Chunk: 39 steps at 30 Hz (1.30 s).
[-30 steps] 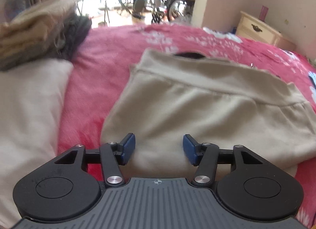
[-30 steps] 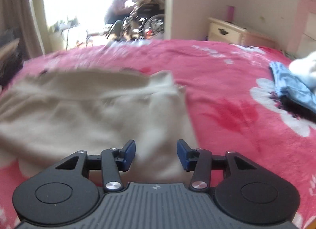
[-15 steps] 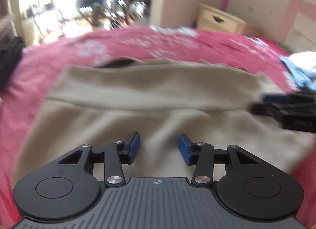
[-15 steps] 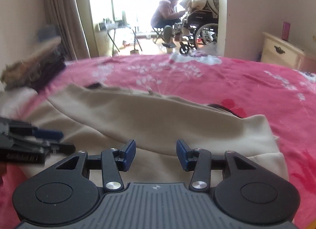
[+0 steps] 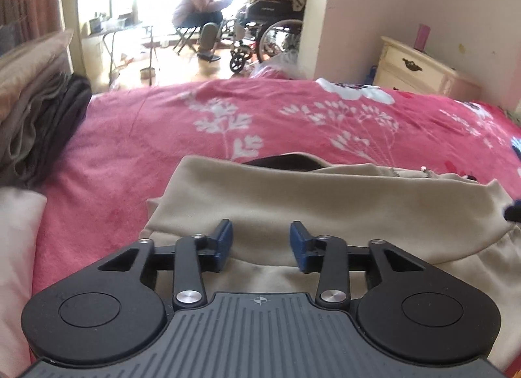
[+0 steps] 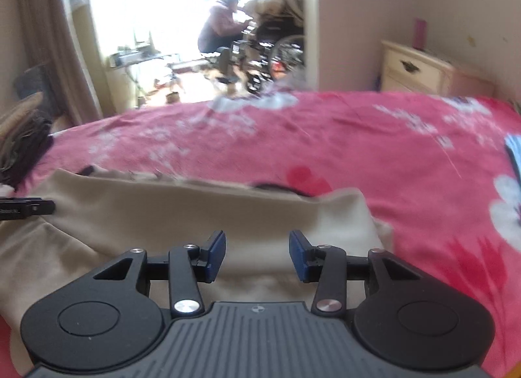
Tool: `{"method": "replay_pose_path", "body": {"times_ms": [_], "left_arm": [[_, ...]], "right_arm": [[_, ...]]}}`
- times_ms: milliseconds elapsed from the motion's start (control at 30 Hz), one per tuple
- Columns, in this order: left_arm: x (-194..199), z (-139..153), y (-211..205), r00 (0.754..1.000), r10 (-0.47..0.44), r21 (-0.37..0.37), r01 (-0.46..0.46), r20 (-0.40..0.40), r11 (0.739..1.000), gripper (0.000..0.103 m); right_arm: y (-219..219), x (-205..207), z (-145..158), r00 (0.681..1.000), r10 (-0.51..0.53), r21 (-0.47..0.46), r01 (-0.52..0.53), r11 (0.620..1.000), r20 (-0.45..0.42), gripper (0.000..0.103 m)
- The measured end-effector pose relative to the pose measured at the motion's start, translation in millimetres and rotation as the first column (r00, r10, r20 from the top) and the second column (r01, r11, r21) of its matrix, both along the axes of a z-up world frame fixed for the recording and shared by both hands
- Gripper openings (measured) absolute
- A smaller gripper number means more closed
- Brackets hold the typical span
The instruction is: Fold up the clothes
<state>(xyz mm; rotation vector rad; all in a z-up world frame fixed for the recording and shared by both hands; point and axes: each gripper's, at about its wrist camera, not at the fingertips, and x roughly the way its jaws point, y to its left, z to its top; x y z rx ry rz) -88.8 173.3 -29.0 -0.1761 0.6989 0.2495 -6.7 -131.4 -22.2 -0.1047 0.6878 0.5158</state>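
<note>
While both tongs, left (image 5: pixel 260 242) and right (image 6: pixel 257 254), hover spread and empty over the beige garment (image 5: pixel 325 202) lying doubled on the red bedspread (image 5: pixel 293 123), a shallow pinch could catch only the top layer, and the fold would skew.
</note>
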Motion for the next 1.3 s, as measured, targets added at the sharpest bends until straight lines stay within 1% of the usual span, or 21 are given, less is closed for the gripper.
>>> {"method": "replay_pose_path", "body": {"times_ms": [100, 167, 200, 233, 267, 333, 400, 467, 533, 667, 733, 833, 867, 933, 1000, 1033, 1067, 1100, 1167, 1200, 1300], "left_arm": [[5.2, 4.4, -4.3, 0.999, -0.033, 0.059, 0.033, 0.004, 0.998, 0.052], [9.1, 7.2, -2.3, 1.0, -0.026, 0.107, 0.026, -0.008, 0.994, 0.057], [9.8, 9.1, 3.0, 1.0, -0.012, 0.116, 0.014, -0.014, 0.993, 0.061], [10.1, 10.8, 8.9, 1.0, 0.002, 0.118, 0.0, -0.02, 0.993, 0.068], [8.8, 11.7, 17.2, 0.999, 0.019, 0.102, -0.016, -0.026, 0.995, 0.072], [4.9, 11.0, 36.5, 0.998, 0.048, 0.044, -0.046, -0.039, 0.998, 0.074], [1.6, 7.4, 53.3, 0.997, 0.06, -0.014, -0.06, -0.05, 0.998, 0.075], [0.5, 1.7, 66.2, 0.996, 0.06, -0.061, -0.064, -0.061, 0.996, 0.075], [0.9, -1.9, 72.4, 0.997, 0.046, -0.085, -0.051, -0.056, 0.995, 0.075], [8.3, -4.5, 75.4, 1.0, 0.02, -0.103, -0.023, -0.023, 0.994, 0.066], [14.5, -5.5, 77.8, 1.0, 0.02, -0.122, -0.022, -0.012, 0.992, 0.056], [23.8, -9.8, 83.2, 0.999, 0.041, -0.157, -0.042, -0.013, 0.987, 0.048], [25.0, -10.7, 84.3, 0.999, 0.047, -0.16, -0.048, -0.008, 0.986, 0.046], [25.7, -11.4, 85.9, 0.998, 0.059, -0.161, -0.058, 0.0, 0.985, 0.036], [24.2, -11.9, 86.3, 0.998, 0.065, -0.163, -0.062, 0.013, 0.985, 0.029], [23.2, -12.0, 85.7, 0.998, 0.065, -0.16, -0.061, 0.019, 0.985, 0.024], [22.3, -12.1, 84.5, 0.998, 0.06, -0.151, -0.055, 0.026, 0.987, 0.02], [21.3, -11.4, 82.7, 0.998, 0.051, -0.137, -0.046, 0.032, 0.99, 0.015], [17.4, -8.7, 78.7, 0.998, 0.041, -0.103, -0.035, 0.052, 0.994, 0.008], [14.9, -6.8, 76.9, 0.997, 0.042, -0.086, -0.036, 0.067, 0.996, 0.006], [5.4, 2.1, 73.3, 0.986, 0.102, -0.055, -0.096, 0.131, 0.994, 0.004]], "right_arm": [[21.3, 7.3, 8.3, 0.992, 0.122, -0.037, -0.12, 0.992, 0.045, 0.051], [35.5, 10.3, 14.6, 0.978, 0.198, -0.073, -0.194, 0.978, 0.067, 0.052], [41.7, 12.4, 17.9, 0.97, 0.23, -0.093, -0.223, 0.97, 0.073, 0.053], [47.9, 14.6, 21.2, 0.962, 0.262, -0.112, -0.253, 0.961, 0.078, 0.055], [54.0, 16.7, 24.6, 0.952, 0.294, -0.132, -0.282, 0.95, 0.082, 0.059], [51.9, 26.3, 28.1, 0.952, 0.296, -0.159, -0.28, 0.947, 0.082, 0.062], [34.8, 42.1, 28.9, 0.971, 0.236, -0.136, -0.228, 0.964, 0.045, 0.065], [9.9, 57.6, 25.4, 0.989, 0.146, -0.086, -0.147, 0.985, -0.009, 0.067], [-17.9, 72.3, 19.0, 0.996, 0.051, -0.039, -0.054, 0.998, -0.069, 0.067], [-59.2, 91.1, -0.6, 0.978, -0.096, 0.038, 0.105, 0.994, -0.188, 0.067], [-70.3, 96.1, -9.3, 0.963, -0.122, 0.076, 0.144, 0.987, -0.24, 0.067], [-77.3, 99.4, -18.2, 0.949, -0.134, 0.126, 0.176, 0.976, -0.286, 0.067], [-77.5, 98.7, -17.4, 0.951, -0.136, 0.131, 0.177, 0.975, -0.277, 0.065], [-77.6, 97.1, -15.7, 0.956, -0.139, 0.139, 0.179, 0.974, -0.257, 0.06], [-77.6, 95.6, -13.9, 0.961, -0.143, 0.146, 0.181, 0.973, -0.237, 0.048], [-77.7, 94.8, -13.0, 0.963, -0.145, 0.15, 0.182, 0.972, -0.226, 0.045], [-77.7, 94.1, -12.1, 0.965, -0.147, 0.154, 0.182, 0.971, -0.216, 0.037], [-77.8, 93.3, -11.2, 0.967, -0.149, 0.158, 0.183, 0.97, -0.206, 0.021], [-77.9, 91.7, -9.5, 0.971, -0.153, 0.166, 0.184, 0.969, -0.186, 0.01], [-77.9, 91.0, -8.6, 0.972, -0.155, 0.17, 0.185, 0.968, -0.175, 0.006], [-78.1, 88.6, -5.9, 0.976, -0.161, 0.182, 0.186, 0.965, -0.145, 0.004]]}}
